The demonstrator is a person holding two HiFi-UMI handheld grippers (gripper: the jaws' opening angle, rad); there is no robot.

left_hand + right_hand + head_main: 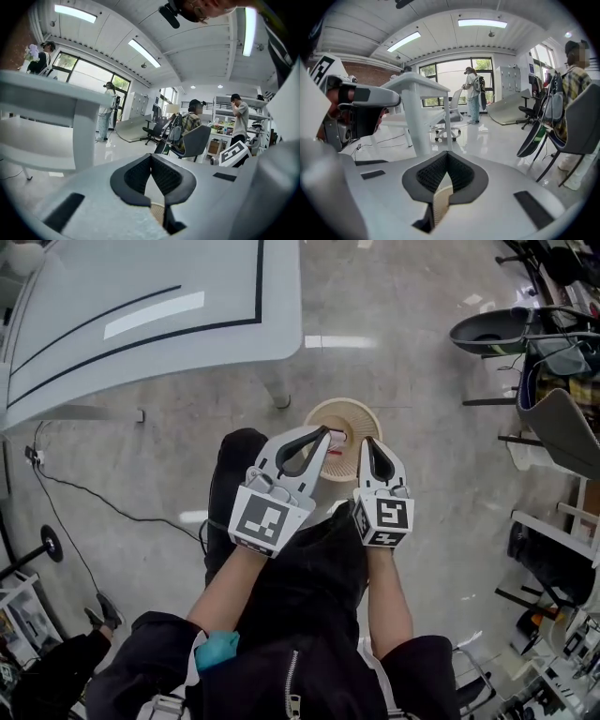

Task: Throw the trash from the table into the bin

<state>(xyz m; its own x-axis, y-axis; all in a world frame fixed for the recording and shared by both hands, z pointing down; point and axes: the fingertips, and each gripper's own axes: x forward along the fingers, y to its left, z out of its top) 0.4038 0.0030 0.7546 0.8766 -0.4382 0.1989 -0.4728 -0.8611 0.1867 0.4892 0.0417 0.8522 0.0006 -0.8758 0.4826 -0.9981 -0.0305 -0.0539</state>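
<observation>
Bin [342, 405], below closed fingers [379, 463] (empty)

Bin [343, 412] was partly hidden by left claw [322, 432] and right claw [368, 441]; contents were too small to be told. Tabletop [141, 324] was cut off by top, left edges.

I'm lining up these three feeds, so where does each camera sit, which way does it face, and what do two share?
Head view: on the person's head, facing steeply down at white table, beige bin; shows forearms, left hand-held gripper, right hand-held gripper.
Left gripper view: on that gripper, facing across the room; own jaws shut on the bin's rim.
Right gripper view: likewise, facing the table's leg; own jaws shut on the rim, left hand-held gripper at left.
Shared: both gripper views show the table and pinched rim.
</observation>
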